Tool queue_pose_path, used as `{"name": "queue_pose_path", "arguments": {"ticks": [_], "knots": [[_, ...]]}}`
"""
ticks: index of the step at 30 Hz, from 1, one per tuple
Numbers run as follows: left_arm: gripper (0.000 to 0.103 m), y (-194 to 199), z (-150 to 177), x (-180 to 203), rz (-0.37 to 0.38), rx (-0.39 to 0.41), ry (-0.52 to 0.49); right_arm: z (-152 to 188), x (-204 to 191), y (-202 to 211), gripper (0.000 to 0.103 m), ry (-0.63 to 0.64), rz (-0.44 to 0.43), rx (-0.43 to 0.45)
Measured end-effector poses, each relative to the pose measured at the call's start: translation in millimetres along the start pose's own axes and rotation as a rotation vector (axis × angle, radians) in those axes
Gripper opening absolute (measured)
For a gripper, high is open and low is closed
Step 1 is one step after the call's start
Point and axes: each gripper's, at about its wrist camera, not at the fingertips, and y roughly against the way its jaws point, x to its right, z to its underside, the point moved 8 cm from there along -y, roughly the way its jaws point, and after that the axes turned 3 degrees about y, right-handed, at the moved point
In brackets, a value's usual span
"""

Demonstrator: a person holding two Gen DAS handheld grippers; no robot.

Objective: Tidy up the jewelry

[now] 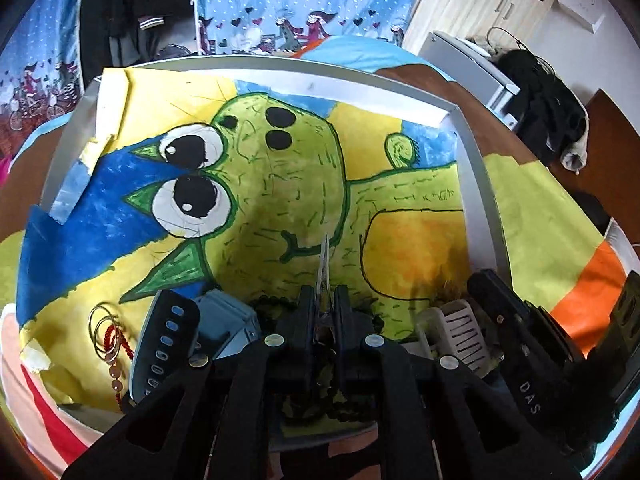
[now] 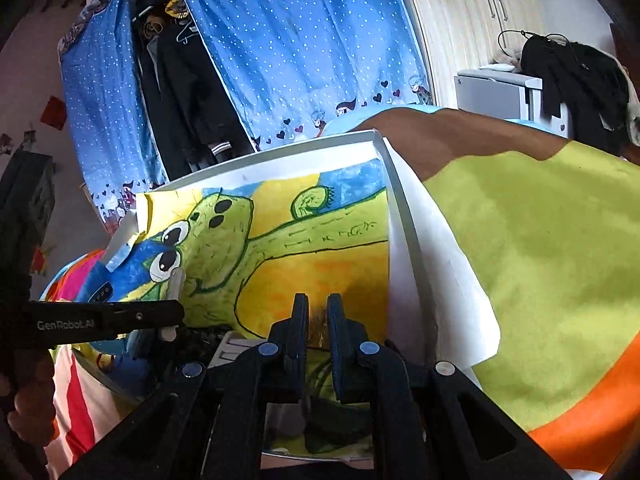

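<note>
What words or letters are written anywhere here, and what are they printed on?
"GenRobot.AI": white print on the black arm of the left gripper, seen from the right wrist view.
"DAS": white letters on the right gripper's black body, in the left wrist view; the word may be cut off.
The cactus painting carries no writing.

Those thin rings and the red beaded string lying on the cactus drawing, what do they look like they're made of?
The thin rings look like metal wire: pale, shiny, very fine hoops. The red beaded string seems to be small glossy beads, glass or plastic, I can't tell which, with larger pale pink beads lower down. The cactus drawing looks like matte painted paper.
</note>
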Motion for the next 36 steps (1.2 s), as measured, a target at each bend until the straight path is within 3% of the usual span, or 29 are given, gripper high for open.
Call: {"name": "queue_pose_path", "arguments": {"ticks": [2, 4, 6, 7, 9, 13, 17, 22, 24, 26, 36], "knots": [[0.007, 2.2, 1.9, -1.1, -0.011, -0.008, 0.018, 1.9, 1.0, 2.3, 0.013, 0.007, 0.012, -0.005], [0.016, 10.9, 4.0, 0.6, -0.024, 0.01, 0.016, 2.4, 2.5, 5.7, 0.022, 0.013, 0.028, -0.005], [0.047, 25.8, 6.6, 3.5, -0.031, 0.057, 0.008, 0.9, 1.7, 11.0, 0.032, 0.016, 0.037, 0.005], [0.053, 36.7, 7.6, 4.1, -0.028, 0.096, 0.017, -0.1, 1.4, 14.9, 0.036, 0.021, 0.041, 0.011], [0.059, 54.1, 9.3, 6.9, -0.004, 0.144, 0.03, -2.4, 1.1, 24.8, 0.042, 0.031, 0.056, 0.022], [0.066, 93.8, 16.5, 10.7, -0.034, 0.229, 0.017, -7.6, 1.1, 55.4, 0.059, 0.041, 0.084, 0.068], [0.082, 142.2, 32.1, 17.5, -0.046, 0.344, -0.01, -12.7, -3.4, 88.2, 0.076, 0.051, 0.087, 0.119], [0.087, 194.9, 56.1, 22.6, -0.037, 0.442, -0.021, -17.0, -19.4, 135.3, 0.094, 0.049, 0.047, 0.196], [0.096, 217.0, 70.9, 21.2, -0.035, 0.483, -0.019, -15.0, -29.0, 158.5, 0.098, 0.05, 0.025, 0.235], [0.097, 239.7, 87.5, 18.9, -0.033, 0.531, -0.02, -11.6, -37.9, 179.3, 0.103, 0.059, 0.019, 0.266], [0.099, 303.0, 179.7, -1.8, -0.057, 0.611, -0.048, 31.2, -92.0, 270.6, 0.103, 0.137, 0.005, 0.384]]}}
